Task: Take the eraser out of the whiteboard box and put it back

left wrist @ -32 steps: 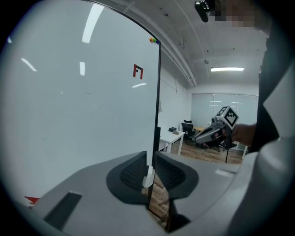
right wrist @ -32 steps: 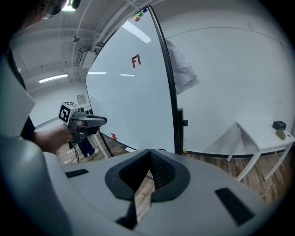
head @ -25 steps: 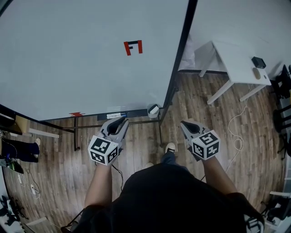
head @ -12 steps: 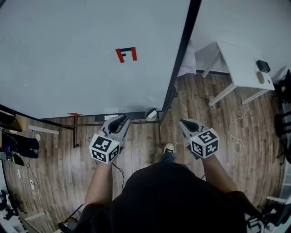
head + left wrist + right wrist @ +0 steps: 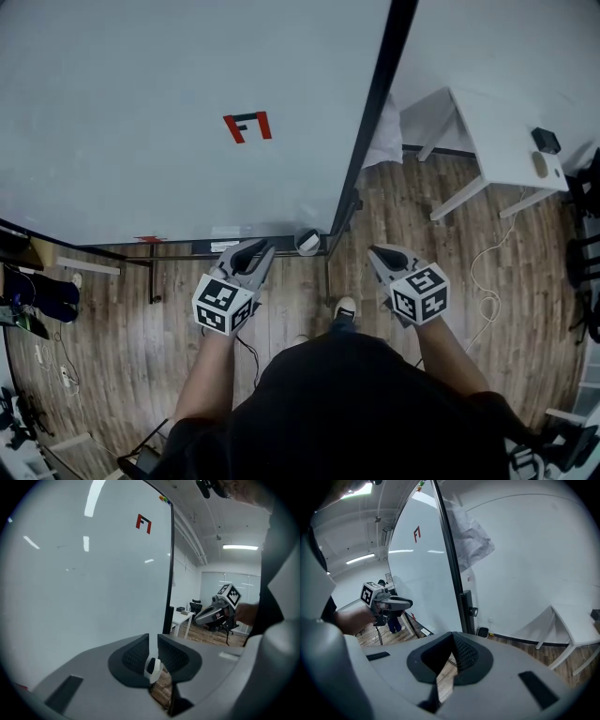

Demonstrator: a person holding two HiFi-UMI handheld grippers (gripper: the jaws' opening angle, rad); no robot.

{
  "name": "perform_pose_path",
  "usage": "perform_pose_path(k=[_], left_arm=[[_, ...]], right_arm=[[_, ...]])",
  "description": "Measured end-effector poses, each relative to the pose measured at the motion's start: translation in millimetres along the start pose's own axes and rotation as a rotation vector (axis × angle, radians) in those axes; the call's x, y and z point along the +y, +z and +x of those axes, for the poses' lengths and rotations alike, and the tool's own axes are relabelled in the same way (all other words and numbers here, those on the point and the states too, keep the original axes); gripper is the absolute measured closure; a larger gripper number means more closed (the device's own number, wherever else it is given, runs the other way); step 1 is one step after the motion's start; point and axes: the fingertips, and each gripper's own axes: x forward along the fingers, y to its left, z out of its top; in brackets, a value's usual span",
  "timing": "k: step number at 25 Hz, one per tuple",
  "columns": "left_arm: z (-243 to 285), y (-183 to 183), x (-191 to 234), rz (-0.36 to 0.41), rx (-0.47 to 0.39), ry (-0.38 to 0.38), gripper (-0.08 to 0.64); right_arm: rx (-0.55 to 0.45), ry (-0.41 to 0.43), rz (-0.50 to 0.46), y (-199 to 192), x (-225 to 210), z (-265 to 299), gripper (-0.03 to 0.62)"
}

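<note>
A large whiteboard point(image 5: 141, 112) fills the upper left of the head view, with a red and black mark point(image 5: 247, 126) on it. A small white and black box point(image 5: 307, 242) sits at the right end of its bottom ledge, next to the black post point(image 5: 370, 112). I cannot make out the eraser. My left gripper point(image 5: 260, 247) is shut and empty, its tips just short of the ledge and left of the box. In the left gripper view the box point(image 5: 151, 666) shows through the slit of the jaws. My right gripper point(image 5: 375, 253) is shut and empty, right of the post.
A white table point(image 5: 497, 141) with small dark items point(image 5: 546, 141) stands at the right. A white cable point(image 5: 483, 305) lies on the wooden floor. A red marker point(image 5: 153, 239) rests on the ledge. Clutter point(image 5: 28, 300) sits at the far left. The person's shoe point(image 5: 349, 307) is between the grippers.
Both grippers have edged forward toward the whiteboard's bottom ledge. The board's mark has slid left and down in the head view. Both pairs of jaws stay closed.
</note>
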Motion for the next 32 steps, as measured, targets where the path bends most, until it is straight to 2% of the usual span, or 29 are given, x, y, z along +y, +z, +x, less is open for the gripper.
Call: perform_pose_path(k=[15, 32], left_arm=[[50, -19, -3, -0.02, 0.042, -0.034, 0.494], [98, -79, 0, -0.055, 0.136, -0.072, 0.471]], right_arm=[[0.041, 0.013, 0.011, -9, -29, 10, 0.598], [0.082, 0.003, 0.026, -23, -48, 17, 0.598]])
